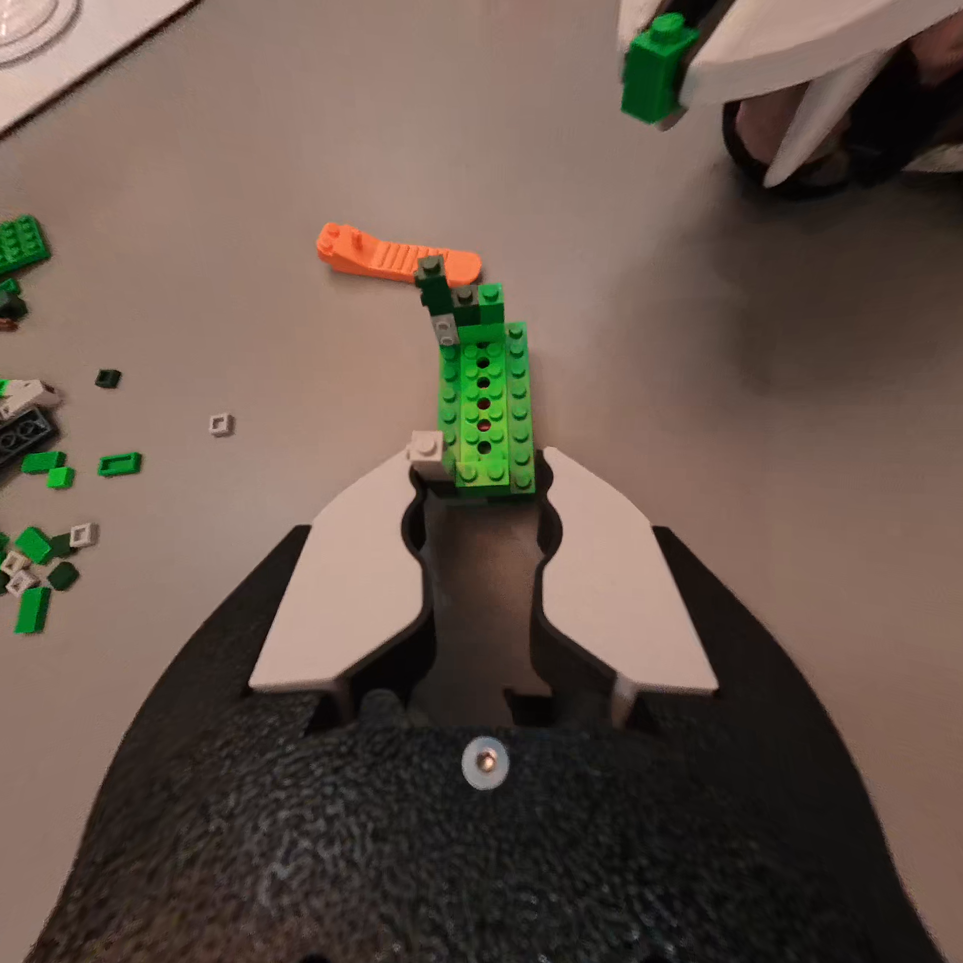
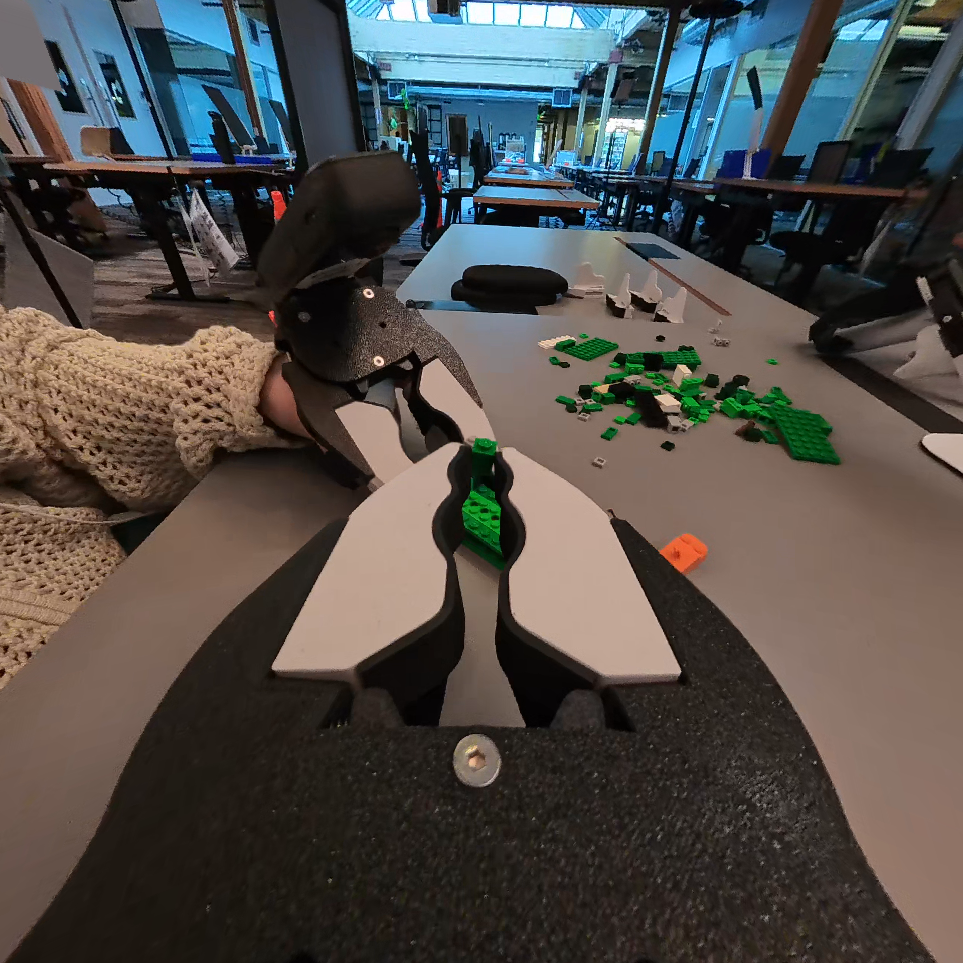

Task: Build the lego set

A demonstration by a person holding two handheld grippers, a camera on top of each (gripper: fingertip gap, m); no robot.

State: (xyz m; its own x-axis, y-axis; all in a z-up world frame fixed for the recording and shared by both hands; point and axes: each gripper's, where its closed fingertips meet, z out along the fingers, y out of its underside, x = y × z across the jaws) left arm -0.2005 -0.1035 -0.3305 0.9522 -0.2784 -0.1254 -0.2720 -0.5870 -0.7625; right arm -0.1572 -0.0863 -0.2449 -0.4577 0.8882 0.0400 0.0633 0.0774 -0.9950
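Note:
My left gripper [image 1: 482,477] is shut on the near end of a green lego assembly [image 1: 484,401], a long studded plate with a row of holes. Dark green and grey bricks [image 1: 448,302] are stacked at its far end and a light grey brick [image 1: 426,449] sits by my left finger. My right gripper [image 2: 482,451] is shut on a tall green brick [image 2: 483,461], held upright. In the left wrist view that brick [image 1: 651,68] is raised at the top right, apart from the assembly. The assembly shows through the gap between my right fingers [image 2: 482,521].
An orange brick separator [image 1: 396,258] lies on the grey table just beyond the assembly. A pile of loose green, grey and black pieces [image 2: 677,396] lies further along the table, with green plates [image 2: 802,432]. A white sheet [image 1: 78,57] lies far left. A knitted sleeve [image 2: 130,396] reaches in.

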